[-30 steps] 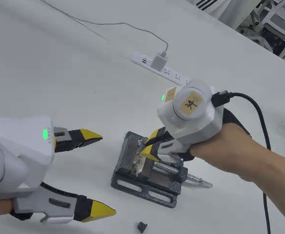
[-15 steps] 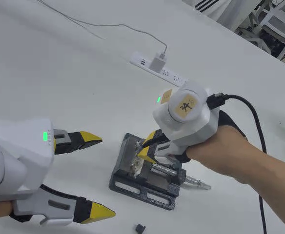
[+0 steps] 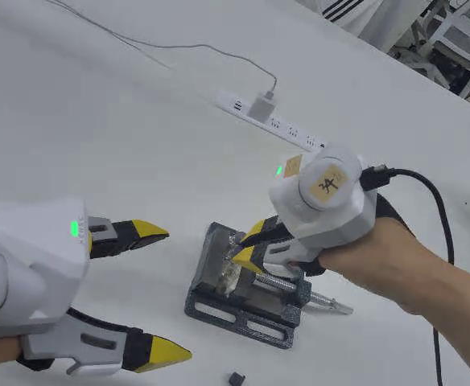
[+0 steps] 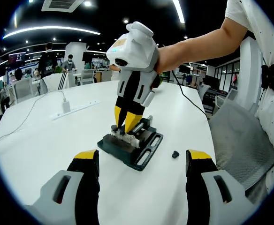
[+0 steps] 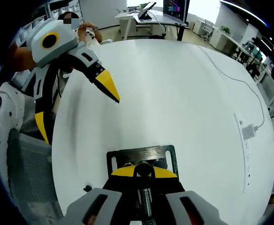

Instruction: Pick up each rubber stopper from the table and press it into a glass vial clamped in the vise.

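A dark vise point(image 3: 247, 310) sits on the white table and clamps glass vials point(image 3: 228, 275). My right gripper point(image 3: 247, 251) points down over the vials, its yellow tips nearly together on a dark rubber stopper point(image 5: 144, 169). The left gripper view has the right gripper point(image 4: 126, 123) just above the vise point(image 4: 141, 149), with a stoppered vial point(image 4: 114, 128) next to its tips. A loose stopper point(image 3: 236, 378) lies on the table in front of the vise, also small as the loose stopper point(image 4: 175, 153). My left gripper point(image 3: 161, 291) is open, left of the vise, holding nothing.
A white power strip point(image 3: 267, 117) with a plugged charger and cable lies at the back of the table. A black cable point(image 3: 436, 241) trails from the right gripper. Chairs stand beyond the table's far edge. Bare tabletop spreads to the left of the vise.
The right gripper's body has swayed a little above the vise while its tips stay at the vials. The left gripper has held still. The head camera shifted slightly.
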Available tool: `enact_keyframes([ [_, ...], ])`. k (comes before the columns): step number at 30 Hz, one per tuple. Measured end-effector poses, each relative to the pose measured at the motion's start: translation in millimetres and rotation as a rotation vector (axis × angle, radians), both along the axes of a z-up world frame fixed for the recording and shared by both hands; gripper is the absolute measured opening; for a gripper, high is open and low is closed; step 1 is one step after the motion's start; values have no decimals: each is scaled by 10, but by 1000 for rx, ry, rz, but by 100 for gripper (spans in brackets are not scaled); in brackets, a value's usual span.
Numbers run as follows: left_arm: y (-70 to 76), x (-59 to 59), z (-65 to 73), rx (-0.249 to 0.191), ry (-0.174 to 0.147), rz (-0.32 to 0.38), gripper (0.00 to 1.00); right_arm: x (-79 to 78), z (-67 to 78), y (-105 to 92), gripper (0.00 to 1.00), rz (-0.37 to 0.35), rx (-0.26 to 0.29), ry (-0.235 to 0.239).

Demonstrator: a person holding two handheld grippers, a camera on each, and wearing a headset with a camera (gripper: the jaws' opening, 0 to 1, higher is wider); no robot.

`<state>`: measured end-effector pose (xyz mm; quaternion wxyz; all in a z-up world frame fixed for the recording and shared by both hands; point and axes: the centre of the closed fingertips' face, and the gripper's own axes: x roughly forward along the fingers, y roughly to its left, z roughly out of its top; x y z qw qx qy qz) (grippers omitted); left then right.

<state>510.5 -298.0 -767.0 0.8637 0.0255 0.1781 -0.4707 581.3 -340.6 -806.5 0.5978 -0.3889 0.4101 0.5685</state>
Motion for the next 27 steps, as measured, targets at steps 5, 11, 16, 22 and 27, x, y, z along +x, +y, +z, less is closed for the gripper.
enact_keyframes([
  [5,-11,1,4,1,-2,-2,74,-2,-3,-7,7,2,2,-2],
  [11,-17,3,-2,0,-1,-6,74,-10,-15,-8,8,-3,8,0],
  [16,-6,3,-7,0,1,-4,74,-3,-9,-7,8,-11,14,-1],
  [22,-6,3,-5,1,2,-3,74,4,78,0,8,-21,38,-4],
  [27,-12,-2,-2,1,1,-7,74,32,141,-21,7,-32,55,-18],
])
